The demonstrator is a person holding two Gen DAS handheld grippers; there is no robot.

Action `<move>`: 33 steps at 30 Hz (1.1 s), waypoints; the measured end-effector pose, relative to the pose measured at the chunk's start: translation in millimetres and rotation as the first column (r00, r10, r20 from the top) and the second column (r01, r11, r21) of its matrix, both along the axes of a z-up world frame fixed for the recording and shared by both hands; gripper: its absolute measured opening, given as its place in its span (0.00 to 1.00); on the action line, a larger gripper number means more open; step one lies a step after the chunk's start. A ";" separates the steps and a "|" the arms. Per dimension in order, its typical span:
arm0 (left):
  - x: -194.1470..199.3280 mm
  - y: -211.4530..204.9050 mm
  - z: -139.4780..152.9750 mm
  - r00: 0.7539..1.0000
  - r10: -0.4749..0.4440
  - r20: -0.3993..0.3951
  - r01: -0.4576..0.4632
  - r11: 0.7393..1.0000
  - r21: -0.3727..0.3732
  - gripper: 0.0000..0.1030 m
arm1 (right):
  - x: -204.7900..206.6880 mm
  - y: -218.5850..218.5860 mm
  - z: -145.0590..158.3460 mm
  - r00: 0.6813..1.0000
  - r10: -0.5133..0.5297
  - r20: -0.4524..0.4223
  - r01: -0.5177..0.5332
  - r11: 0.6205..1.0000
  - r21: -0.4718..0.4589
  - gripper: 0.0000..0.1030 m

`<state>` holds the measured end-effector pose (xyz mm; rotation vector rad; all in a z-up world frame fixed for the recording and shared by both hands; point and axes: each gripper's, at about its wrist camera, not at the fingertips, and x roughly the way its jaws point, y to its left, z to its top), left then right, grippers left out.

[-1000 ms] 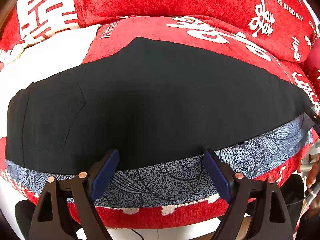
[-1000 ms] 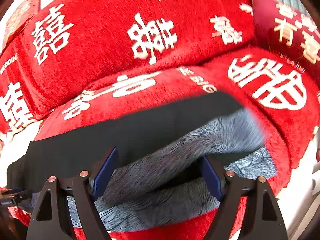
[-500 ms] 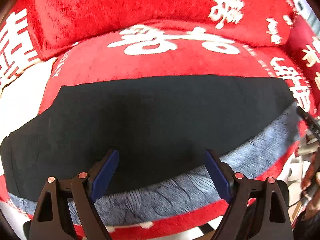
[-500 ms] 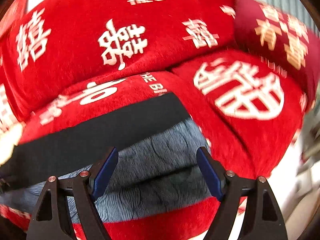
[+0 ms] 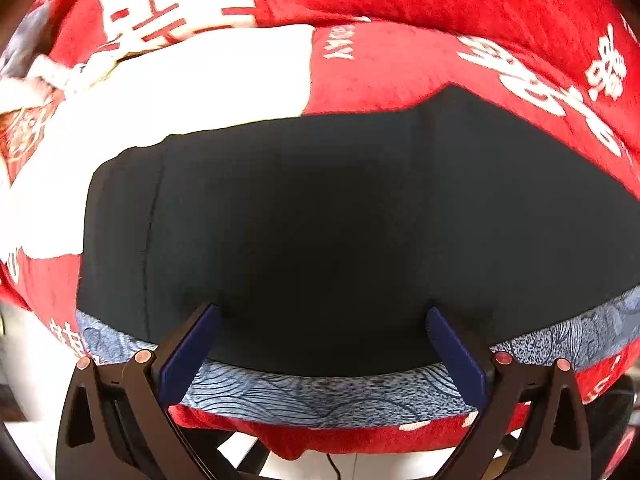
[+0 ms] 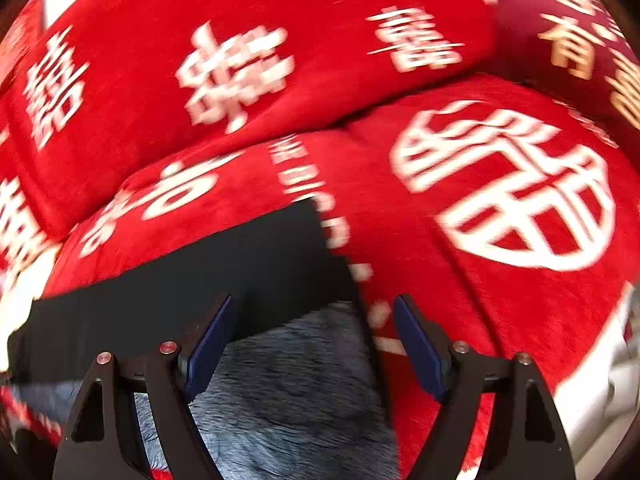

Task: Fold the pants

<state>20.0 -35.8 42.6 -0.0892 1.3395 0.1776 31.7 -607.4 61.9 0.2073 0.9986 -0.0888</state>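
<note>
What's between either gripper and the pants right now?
Nothing visible. The left gripper, open and just widened further, sits over the dark pants on the red sofa. The right gripper, jaws just closing but not gripping, straddles the pants' end. No other object intervenes.

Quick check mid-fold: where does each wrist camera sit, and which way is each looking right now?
Left wrist: on the left claw, looking steeply down at the black pants; only its wide-open blue fingers show.
Right wrist: on the right claw, angled down over the pants' end; its jaws have just been closing, not pressing the cloth.
Shared: pants, blue patterned fabric, red sofa cover.
</note>
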 end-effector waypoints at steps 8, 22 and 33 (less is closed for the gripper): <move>4.7 23.4 10.9 0.999 0.037 0.037 -0.036 0.999 -0.024 1.00 | -26.2 16.5 70.1 0.996 0.011 0.090 -0.008 0.999 -0.031 0.10; -10.6 147.8 -25.6 0.974 0.220 -0.047 -0.213 0.969 0.122 1.00 | -42.1 26.9 68.4 0.978 -0.200 -0.053 0.179 0.946 -0.270 0.04; -10.5 91.5 7.0 0.988 0.135 0.077 -0.142 0.985 0.094 1.00 | -48.0 77.5 65.6 0.986 -0.160 0.047 0.166 0.937 -0.309 0.63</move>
